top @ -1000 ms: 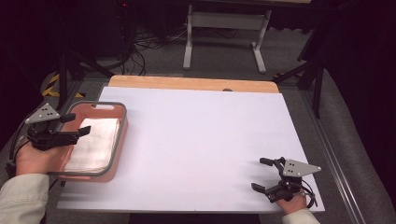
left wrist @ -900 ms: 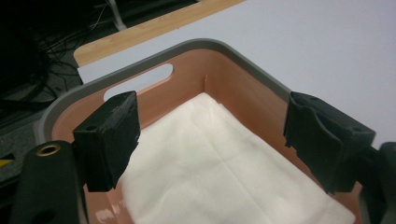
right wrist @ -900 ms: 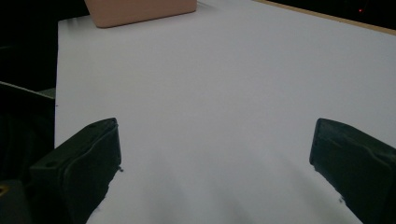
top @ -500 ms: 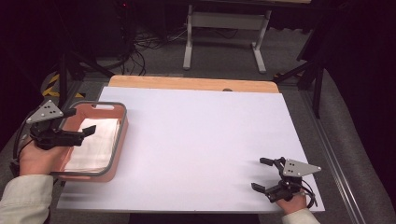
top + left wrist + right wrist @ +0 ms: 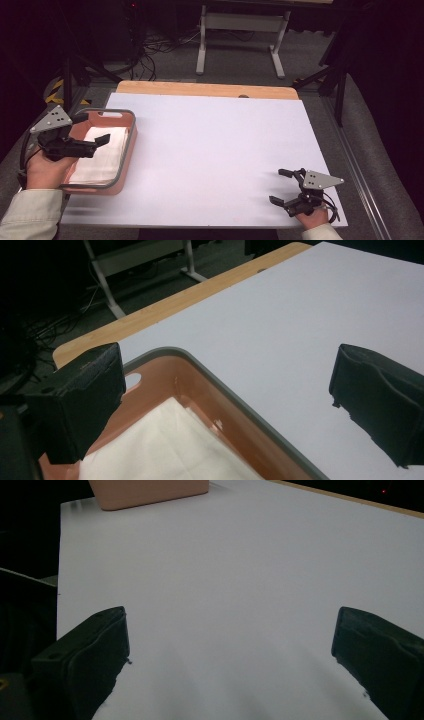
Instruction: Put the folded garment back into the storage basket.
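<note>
1. Left gripper (image 5: pixel 95 145) hovers over the pink basket (image 5: pixel 131 131) at the white table's (image 5: pixel 220 150) left edge, jaws apart (folded white cloth (image 5: pixel 102 155) inside)
2. Right gripper (image 5: pixel 282 187) rests near the front right corner, jaws spread

A white table (image 5: pixel 215 150) carries a pink basket (image 5: pixel 127 150) with a grey rim at its left edge; folded white cloth (image 5: pixel 102 155) lies inside the basket; beyond the table's far wooden edge (image 5: pixel 200 89) stands a grey metal stand (image 5: pixel 240 35); cables (image 5: pixel 150 55) trail left of it.
</note>
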`<state>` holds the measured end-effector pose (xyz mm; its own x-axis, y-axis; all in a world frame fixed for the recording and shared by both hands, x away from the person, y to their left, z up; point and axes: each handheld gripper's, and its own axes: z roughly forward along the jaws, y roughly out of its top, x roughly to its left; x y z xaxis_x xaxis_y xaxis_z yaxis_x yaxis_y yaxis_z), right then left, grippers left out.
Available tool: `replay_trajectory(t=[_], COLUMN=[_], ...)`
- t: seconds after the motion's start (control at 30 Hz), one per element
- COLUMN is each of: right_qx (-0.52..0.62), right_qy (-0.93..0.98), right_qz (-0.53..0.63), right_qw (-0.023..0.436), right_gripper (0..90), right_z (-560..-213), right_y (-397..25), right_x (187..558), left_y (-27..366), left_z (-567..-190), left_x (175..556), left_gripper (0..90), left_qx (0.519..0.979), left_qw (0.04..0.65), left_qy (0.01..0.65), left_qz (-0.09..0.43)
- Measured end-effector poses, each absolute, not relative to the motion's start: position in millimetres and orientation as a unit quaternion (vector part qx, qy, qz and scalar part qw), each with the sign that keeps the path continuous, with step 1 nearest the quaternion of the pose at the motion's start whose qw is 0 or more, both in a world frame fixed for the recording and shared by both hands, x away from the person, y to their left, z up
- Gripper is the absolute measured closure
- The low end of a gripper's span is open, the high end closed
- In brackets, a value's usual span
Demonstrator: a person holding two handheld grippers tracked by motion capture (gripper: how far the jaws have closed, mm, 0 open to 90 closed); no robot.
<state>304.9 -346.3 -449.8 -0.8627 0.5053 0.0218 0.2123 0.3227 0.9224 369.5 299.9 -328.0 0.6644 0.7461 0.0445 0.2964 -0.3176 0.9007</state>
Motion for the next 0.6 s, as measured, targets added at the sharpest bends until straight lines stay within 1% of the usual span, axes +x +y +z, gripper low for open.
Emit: replay_trajectory(t=[0.27, 0.6], right_qx=[0.224, 0.222], right_qy=[0.802, 0.802], right_qz=[0.537, 0.537], right_qw=[0.136, 0.136], right_gripper=[2.4, 2.4], right_z=[-450, -450], right_y=[-346, -346], right_x=[305, 305], left_y=[286, 259], left_z=[-326, -327], left_x=[367, 358], left_gripper=[2.0, 1.9], left_qx=[0.772, 0.758], left_qw=[0.497, 0.546], left_qy=[0.322, 0.295], left_qz=[0.231, 0.201])
